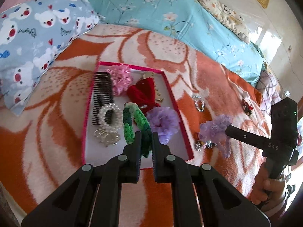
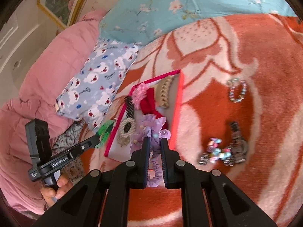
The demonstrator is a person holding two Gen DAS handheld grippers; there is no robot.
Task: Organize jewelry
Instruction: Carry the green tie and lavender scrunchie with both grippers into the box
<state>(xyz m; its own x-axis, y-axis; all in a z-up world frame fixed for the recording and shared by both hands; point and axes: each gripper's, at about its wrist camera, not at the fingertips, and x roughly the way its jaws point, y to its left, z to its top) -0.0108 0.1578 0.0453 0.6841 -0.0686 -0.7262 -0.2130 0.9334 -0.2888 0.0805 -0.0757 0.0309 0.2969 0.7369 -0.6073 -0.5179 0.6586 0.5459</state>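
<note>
Jewelry items lie partly inside a shallow pink-rimmed rectangular box (image 1: 171,92) with a white floor, at centre of the left wrist view, its long axis running from lower centre toward the upper left. The left gripper (image 1: 146,141) is clamped on a green braided cord bracelet (image 1: 130,124), which loops up from the fingertips over the box's near end. Inside the box: a black toothed plastic comb (image 1: 103,92) lying lengthwise along the left wall, a white pearl-bead hair tie (image 1: 109,118) overlapping the comb's near end, a clear crystal piece (image 1: 107,137) just below it, a pink ruffled scrunchie (image 1: 121,79) at the far end, a red fabric bow (image 1: 144,92) at centre, and a lilac ruffled scrunchie (image 1: 163,123) against the right wall.

The right gripper (image 2: 155,141) is closed on a purple frilled hair tie with beads (image 2: 151,130); the tie hangs down between the fingers, long axis roughly vertical in the right wrist view, above the box's near right corner. Whether it touches the box cannot be told.

Outside the box, on an orange and cream floral blanket (image 1: 56,147), lie a clear bead bracelet (image 2: 237,90) at upper right of the right wrist view and a multicoloured beaded cluster (image 2: 217,154) beside a dark patterned hair clip (image 2: 237,143) at lower right.

Bedding behind: a blue bear-print pillow (image 1: 36,43), a turquoise floral quilt (image 1: 151,9), a pink padded quilt (image 2: 56,60). A gold-framed picture (image 2: 56,1) hangs on the wall.
</note>
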